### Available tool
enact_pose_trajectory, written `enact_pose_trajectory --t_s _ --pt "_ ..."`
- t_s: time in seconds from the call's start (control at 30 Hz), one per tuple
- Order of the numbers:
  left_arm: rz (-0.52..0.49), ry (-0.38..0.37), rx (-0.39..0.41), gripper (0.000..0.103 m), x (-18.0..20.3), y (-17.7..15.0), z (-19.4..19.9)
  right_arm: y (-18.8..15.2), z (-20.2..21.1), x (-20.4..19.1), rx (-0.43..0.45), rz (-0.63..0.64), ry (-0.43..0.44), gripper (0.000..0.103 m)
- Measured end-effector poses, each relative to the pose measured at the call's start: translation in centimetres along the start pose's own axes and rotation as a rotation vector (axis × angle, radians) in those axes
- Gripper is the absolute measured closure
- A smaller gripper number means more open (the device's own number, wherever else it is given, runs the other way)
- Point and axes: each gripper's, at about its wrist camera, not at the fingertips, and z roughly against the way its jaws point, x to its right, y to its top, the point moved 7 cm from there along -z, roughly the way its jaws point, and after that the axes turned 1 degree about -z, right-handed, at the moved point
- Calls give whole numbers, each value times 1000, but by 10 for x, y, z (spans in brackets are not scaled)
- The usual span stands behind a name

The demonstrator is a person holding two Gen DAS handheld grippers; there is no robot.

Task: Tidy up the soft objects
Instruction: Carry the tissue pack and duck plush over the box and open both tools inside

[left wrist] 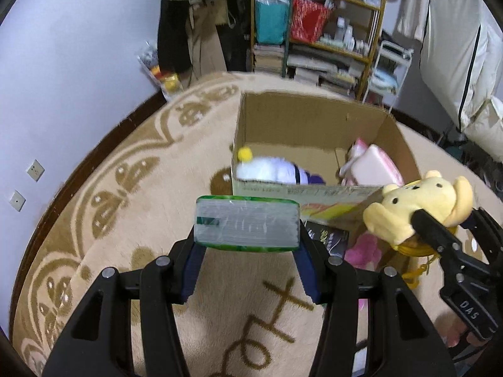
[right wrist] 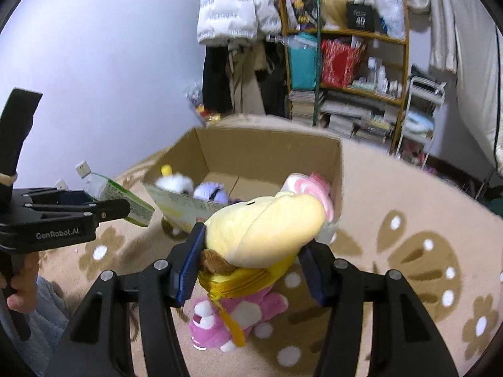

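My left gripper [left wrist: 246,245] is shut on a green tissue pack [left wrist: 246,223] and holds it above the rug, just short of the open cardboard box [left wrist: 301,119]. My right gripper [right wrist: 251,251] is shut on a yellow bear plush [right wrist: 264,229] with a yellow zip pouch; it also shows in the left wrist view [left wrist: 421,207], right of the box's near corner. Inside the box lie a white and purple plush [left wrist: 270,169] and a pink plush [left wrist: 371,163]. A pink plush toy [right wrist: 239,317] lies on the rug under my right gripper. The tissue pack also shows in the right wrist view [right wrist: 125,201].
A beige patterned rug [left wrist: 125,188] covers the floor. A shelf [left wrist: 333,31] full of bags and books, hanging clothes [left wrist: 201,31] and a white cart [left wrist: 389,69] stand behind the box. A dark packet [left wrist: 330,238] lies on the rug by the box front.
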Motion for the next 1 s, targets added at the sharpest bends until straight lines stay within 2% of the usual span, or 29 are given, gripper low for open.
enact_pose_trajectory --t_s 0.27,0.43,0.77,1.0 --pt "0 46 171 51 -3 21 32 25 26 4 111 2 -36 43" --pt "-1 64 237 51 -4 31 42 36 31 10 154 -10 -55 43" --pt "-13 79 313 51 2 46 44 47 24 23 196 -35 -78 43" --pt "-19 82 334 51 6 55 36 52 17 26 218 -28 -101 43"
